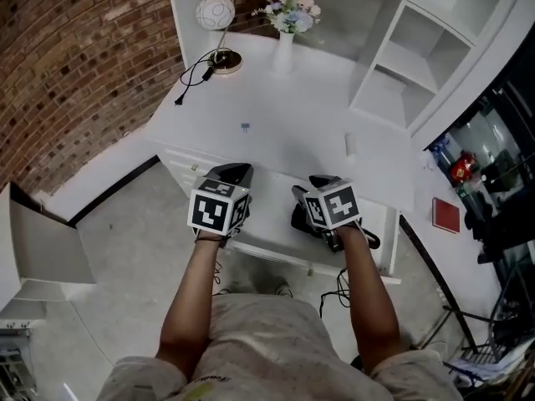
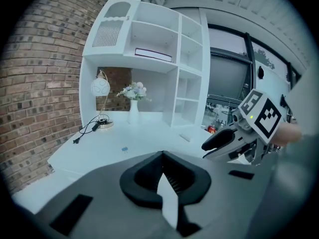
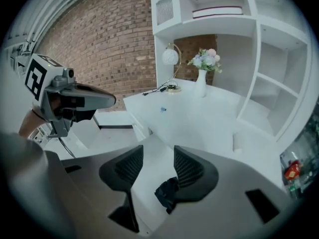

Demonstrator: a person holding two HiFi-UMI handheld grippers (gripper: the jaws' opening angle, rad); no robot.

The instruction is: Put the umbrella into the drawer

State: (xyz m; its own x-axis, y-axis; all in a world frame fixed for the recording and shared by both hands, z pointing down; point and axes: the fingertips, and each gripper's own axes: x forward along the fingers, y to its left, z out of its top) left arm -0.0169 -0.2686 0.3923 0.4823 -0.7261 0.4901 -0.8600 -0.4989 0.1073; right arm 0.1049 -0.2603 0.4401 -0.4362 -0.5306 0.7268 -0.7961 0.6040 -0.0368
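Note:
A white desk (image 1: pixel 276 132) has its drawer (image 1: pixel 272 239) pulled out at the front edge. In the drawer, at its right side, lies the folded black umbrella (image 1: pixel 301 220), which the right gripper view shows as a dark bundle (image 3: pixel 167 193) just below the right jaw. My right gripper (image 1: pixel 313 184) hovers over it, open, with nothing between its pads (image 3: pixel 187 169). My left gripper (image 1: pixel 236 172) hangs above the drawer's left half, its black pads (image 2: pixel 162 156) meeting at the tips, shut and holding nothing.
At the back of the desk stand a globe lamp (image 1: pixel 216 15) with its loose cable (image 1: pixel 191 78) and a vase of flowers (image 1: pixel 288 15). A white shelf unit (image 1: pixel 418 65) rises at the right. A small blue scrap (image 1: pixel 245 127) lies mid-desk. The brick wall (image 1: pixel 75 65) is at the left.

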